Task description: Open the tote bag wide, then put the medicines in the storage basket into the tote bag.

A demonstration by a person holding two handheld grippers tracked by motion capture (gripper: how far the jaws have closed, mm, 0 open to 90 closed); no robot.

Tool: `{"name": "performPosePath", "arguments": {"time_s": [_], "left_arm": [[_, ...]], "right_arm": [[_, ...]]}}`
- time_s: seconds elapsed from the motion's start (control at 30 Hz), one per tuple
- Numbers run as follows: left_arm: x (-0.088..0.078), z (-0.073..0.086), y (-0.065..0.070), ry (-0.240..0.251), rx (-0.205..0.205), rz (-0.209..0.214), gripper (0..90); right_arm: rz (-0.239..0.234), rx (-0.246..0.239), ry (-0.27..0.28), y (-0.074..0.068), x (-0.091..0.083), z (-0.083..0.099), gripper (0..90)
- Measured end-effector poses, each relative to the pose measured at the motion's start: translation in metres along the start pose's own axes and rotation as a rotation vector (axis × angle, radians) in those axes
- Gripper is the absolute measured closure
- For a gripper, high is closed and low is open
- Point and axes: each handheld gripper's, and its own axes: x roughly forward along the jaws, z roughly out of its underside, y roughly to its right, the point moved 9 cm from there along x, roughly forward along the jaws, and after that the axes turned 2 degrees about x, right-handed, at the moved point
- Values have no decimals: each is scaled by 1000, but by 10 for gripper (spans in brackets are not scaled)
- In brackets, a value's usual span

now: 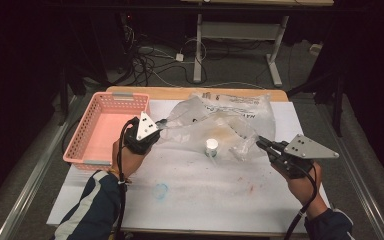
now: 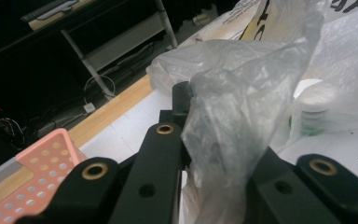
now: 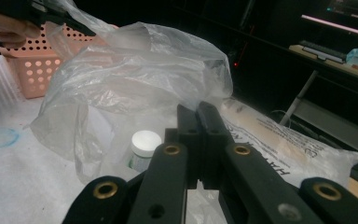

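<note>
Bag on seemingly white-papered table

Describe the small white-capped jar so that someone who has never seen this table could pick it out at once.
Start from the pink basket at the table's left edge and look right, past the left gripper, to the crumpled clear plastic bag that both grippers pinch. The jar stands upright under the lifted bag, between the two grippers. It is the one small, solid, round thing there, with a white cap, among soft plastic.

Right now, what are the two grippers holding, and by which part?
Both pinch the clear plastic bag: the left gripper its left edge, the right gripper its right edge.
</note>
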Motion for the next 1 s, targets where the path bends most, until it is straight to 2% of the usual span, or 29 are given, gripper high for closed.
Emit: {"name": "performPosePath", "arguments": {"time_s": [0.17,0.47,0.63,1.0], "left_arm": [[-5,-3,-2,12,6,-6,872],[-16,-6,1,28,6,7,872],[-24,-5,5,30,19,21,872],[-44,-10,11,56,24,38,872]], "right_arm": [[1,-2,16,0,-1,-7,900],[4,-4,38,0,-5,-15,900],[-6,3,46,-5,-10,-18,900],[-21,-17,54,-15,-16,-25,900]]}}
